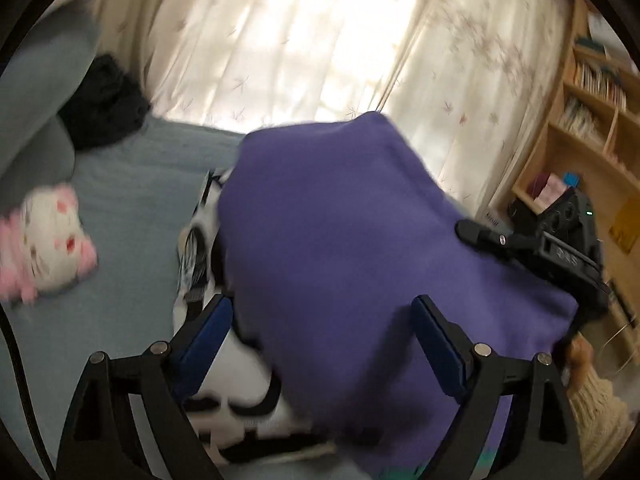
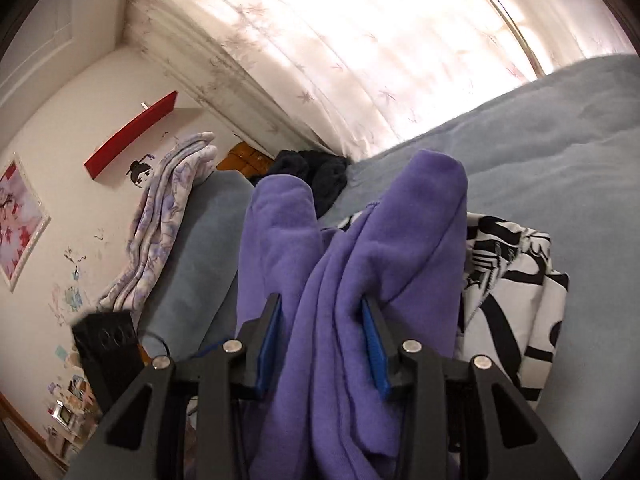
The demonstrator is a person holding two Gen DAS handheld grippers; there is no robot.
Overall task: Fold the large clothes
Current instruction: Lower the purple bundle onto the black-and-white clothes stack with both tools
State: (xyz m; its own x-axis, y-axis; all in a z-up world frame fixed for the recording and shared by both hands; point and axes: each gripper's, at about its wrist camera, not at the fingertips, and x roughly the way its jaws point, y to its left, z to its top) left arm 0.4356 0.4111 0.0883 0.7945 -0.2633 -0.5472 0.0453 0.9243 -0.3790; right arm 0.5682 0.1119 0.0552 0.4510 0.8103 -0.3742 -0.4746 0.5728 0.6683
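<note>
Over the blue-grey bed (image 2: 560, 128), the purple fleece garment (image 2: 360, 264) is being carried and laid across a black-and-white printed cloth (image 2: 516, 280) that lies flat on the sheet. In the right wrist view the right tool (image 2: 323, 322) stands narrow, its blue pads pinching a bunched ridge of the fleece, with two rounded lobes of fabric spilling forward toward 12 o'clock. In the left wrist view the left tool (image 1: 323, 322) stands wide; the fleece (image 1: 352, 240) spreads between and beyond its fingers, and as far as the blur lets me judge, the pads do not press on it. The other tool's black body (image 1: 560, 248) shows at 3 o'clock in that view, at the garment's far edge.

To do this step well, the right grip should stay firm on the gathered edge while the fold is drawn across, so the layers land stacked instead of twisted. The left tool probably needs to close on the free edge at its side before the cloth settles, keeping both corners level. The fleece is thick and springy, so it may bulge at the crease; pressing along the fold afterwards would help. Keep clear of the plush toy (image 1: 52, 236) at 9 o'clock and the dark bundle (image 1: 104, 104) near 11.
</note>
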